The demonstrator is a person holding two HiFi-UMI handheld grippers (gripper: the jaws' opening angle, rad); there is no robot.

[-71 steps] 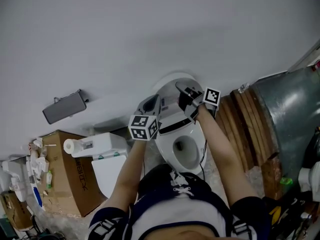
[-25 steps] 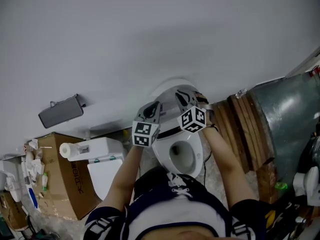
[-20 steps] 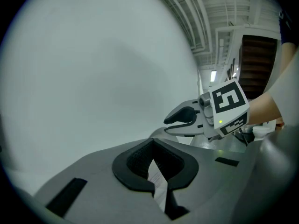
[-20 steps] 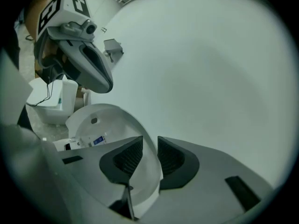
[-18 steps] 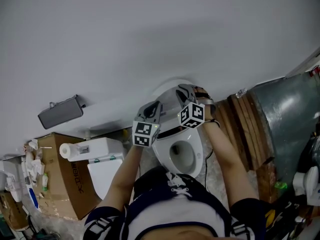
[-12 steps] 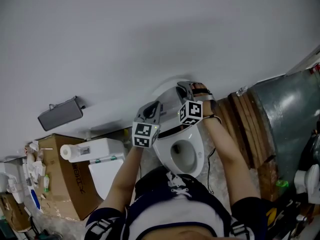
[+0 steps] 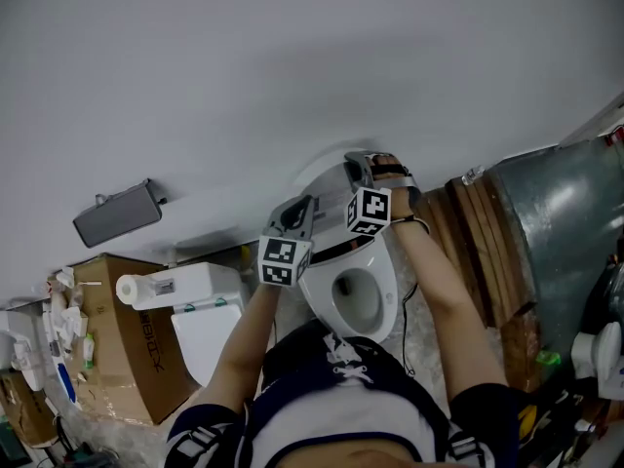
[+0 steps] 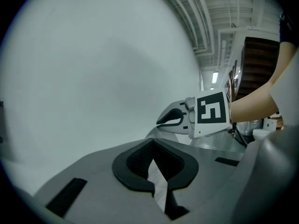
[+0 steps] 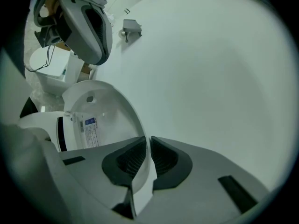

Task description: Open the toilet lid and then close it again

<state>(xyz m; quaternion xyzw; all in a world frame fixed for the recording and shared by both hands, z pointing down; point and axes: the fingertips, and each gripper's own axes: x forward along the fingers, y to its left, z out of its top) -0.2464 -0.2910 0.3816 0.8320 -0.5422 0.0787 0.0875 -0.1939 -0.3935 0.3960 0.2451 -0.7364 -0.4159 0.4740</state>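
Note:
The white toilet (image 7: pixel 363 298) stands against the wall with its lid (image 7: pixel 330 162) raised upright. My right gripper (image 7: pixel 361 171) is at the lid's upper right edge. In the right gripper view the lid's rim (image 9: pixel 107 111) runs between the pads of the right gripper (image 9: pixel 148 156), whose jaws have just been closing and now press on it. My left gripper (image 7: pixel 297 213) hovers left of the seat, jaws together with nothing held (image 8: pixel 156 166). The left gripper view shows the right gripper (image 8: pixel 171 119) ahead.
Left of the toilet are a cardboard box (image 7: pixel 122 354), a paper roll (image 7: pixel 135 288) and a white cabinet (image 7: pixel 207 331). Wooden planks (image 7: pixel 480 237) and a metal drum (image 7: pixel 565 222) stand at the right. A dark fixture (image 7: pixel 115 213) hangs on the wall.
My right gripper rolled and shifted slightly up onto the lid's rim, its marker cube turning toward me. The left gripper and the raised lid stayed put.

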